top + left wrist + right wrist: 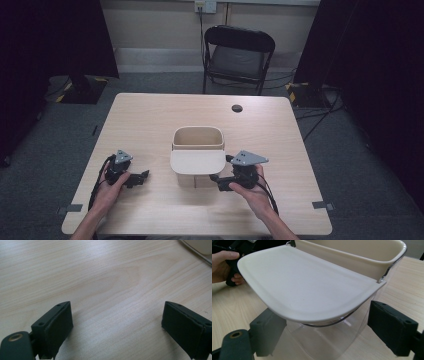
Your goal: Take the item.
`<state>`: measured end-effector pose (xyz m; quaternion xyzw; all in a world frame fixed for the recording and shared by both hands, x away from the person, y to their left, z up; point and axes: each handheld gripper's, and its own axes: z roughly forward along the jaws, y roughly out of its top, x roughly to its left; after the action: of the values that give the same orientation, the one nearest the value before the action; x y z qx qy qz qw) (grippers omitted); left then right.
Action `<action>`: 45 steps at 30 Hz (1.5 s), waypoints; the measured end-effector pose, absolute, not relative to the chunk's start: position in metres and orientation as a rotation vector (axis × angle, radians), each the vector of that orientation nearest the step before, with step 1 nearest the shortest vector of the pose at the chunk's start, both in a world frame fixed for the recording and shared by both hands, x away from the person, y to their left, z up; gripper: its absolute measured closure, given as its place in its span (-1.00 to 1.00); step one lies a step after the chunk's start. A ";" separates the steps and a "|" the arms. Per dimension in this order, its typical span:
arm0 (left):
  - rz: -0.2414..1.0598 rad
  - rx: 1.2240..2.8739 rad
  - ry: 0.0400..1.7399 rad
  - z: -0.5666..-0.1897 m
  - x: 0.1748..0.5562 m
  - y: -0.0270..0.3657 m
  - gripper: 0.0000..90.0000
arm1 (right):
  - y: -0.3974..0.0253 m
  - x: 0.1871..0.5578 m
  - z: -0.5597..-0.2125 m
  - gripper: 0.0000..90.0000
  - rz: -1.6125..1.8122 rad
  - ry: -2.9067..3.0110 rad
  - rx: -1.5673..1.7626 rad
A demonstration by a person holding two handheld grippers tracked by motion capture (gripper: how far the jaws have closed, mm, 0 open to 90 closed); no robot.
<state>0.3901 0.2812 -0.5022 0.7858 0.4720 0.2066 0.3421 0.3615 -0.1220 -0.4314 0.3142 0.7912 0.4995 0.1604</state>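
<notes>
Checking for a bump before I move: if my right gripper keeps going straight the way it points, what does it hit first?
Most likely the clear side of the bin, just under its cream lid; the right gripper is open and aimed at it.

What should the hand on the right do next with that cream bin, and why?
Probably ease the right tongs forward and close them on the bin's lid. They are open with the lid's front edge just ahead, between and above the jaws, touching nothing. The lid sticks out, tipped open. The left tongs sit open, off to the side.
</notes>
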 end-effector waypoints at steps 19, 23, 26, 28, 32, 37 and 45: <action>0.538 2.044 1.228 -0.502 0.390 0.281 -0.79 | -0.121 0.364 -0.427 -0.66 1.426 2.262 0.913; 0.538 2.043 1.228 -0.502 0.390 0.281 -0.79 | -0.121 0.365 -0.426 -0.67 1.426 2.266 0.917; 0.538 2.043 1.228 -0.502 0.390 0.281 -0.79 | -0.121 0.365 -0.425 -0.67 1.427 2.271 0.918; 0.537 2.043 1.227 -0.502 0.390 0.281 -0.79 | -0.120 0.365 -0.425 -0.67 1.428 2.271 0.920; 0.538 2.043 1.228 -0.502 0.390 0.281 -0.79 | -0.121 0.365 -0.425 -0.67 1.428 2.273 0.919; 0.538 2.043 1.228 -0.502 0.390 0.281 -0.79 | -0.121 0.365 -0.424 -0.67 1.429 2.265 0.918; 0.538 2.043 1.228 -0.502 0.390 0.281 -0.79 | -0.121 0.367 -0.422 -0.63 1.440 2.254 0.920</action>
<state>0.3901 0.2812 -0.5022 0.7857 0.4724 0.2068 0.3418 0.3673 -0.1212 -0.4224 0.3213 0.7872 0.5028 0.1558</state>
